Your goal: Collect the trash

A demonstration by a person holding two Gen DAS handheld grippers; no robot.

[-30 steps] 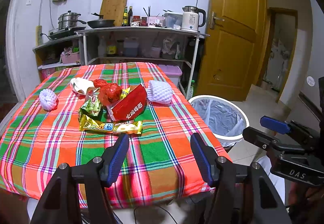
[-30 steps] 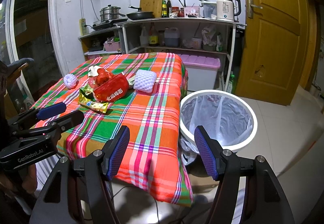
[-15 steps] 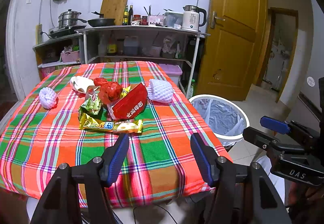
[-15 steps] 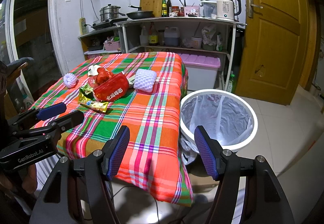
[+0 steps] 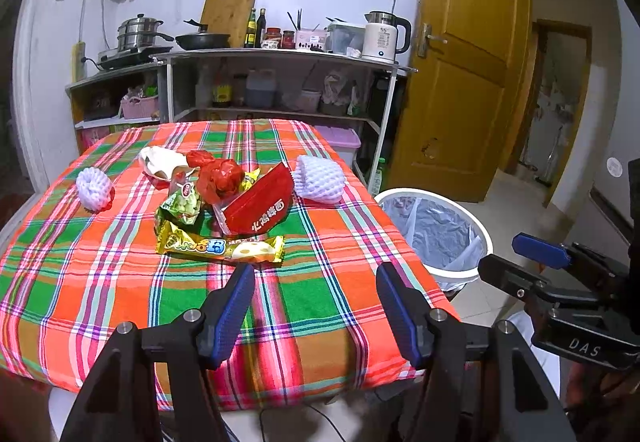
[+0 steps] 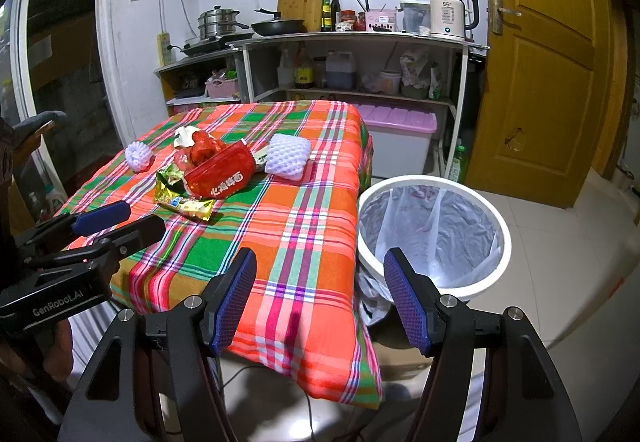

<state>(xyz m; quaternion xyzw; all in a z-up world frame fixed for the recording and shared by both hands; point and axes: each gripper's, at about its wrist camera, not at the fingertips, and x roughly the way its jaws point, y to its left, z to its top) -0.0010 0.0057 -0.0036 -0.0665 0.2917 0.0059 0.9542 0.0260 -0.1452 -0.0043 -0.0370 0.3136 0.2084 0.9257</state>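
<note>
Trash lies in a heap on the plaid table (image 5: pixel 120 282): a yellow snack wrapper (image 5: pixel 218 248), a red packet (image 5: pixel 258 208), a crumpled red bag (image 5: pixel 220 178), a green wrapper (image 5: pixel 182 204) and two white foam nets (image 5: pixel 320 178) (image 5: pixel 94 182). A white bin (image 6: pixel 434 230) with a clear liner stands on the floor right of the table. My left gripper (image 5: pixel 316 306) hangs open over the table's near edge, short of the yellow wrapper. My right gripper (image 6: pixel 320 298) is open and empty, between the table's corner and the bin.
Behind the table a shelf unit (image 6: pixel 360 42) holds pots, a pan, bottles and a kettle. A pink-lidded box (image 6: pixel 400 122) sits under it. A wooden door (image 6: pixel 552 62) is on the right. Tiled floor lies around the bin.
Both grippers have crept slightly forward toward the table; the trash heap looks a little nearer. Neither gripper has changed its opening.
</note>
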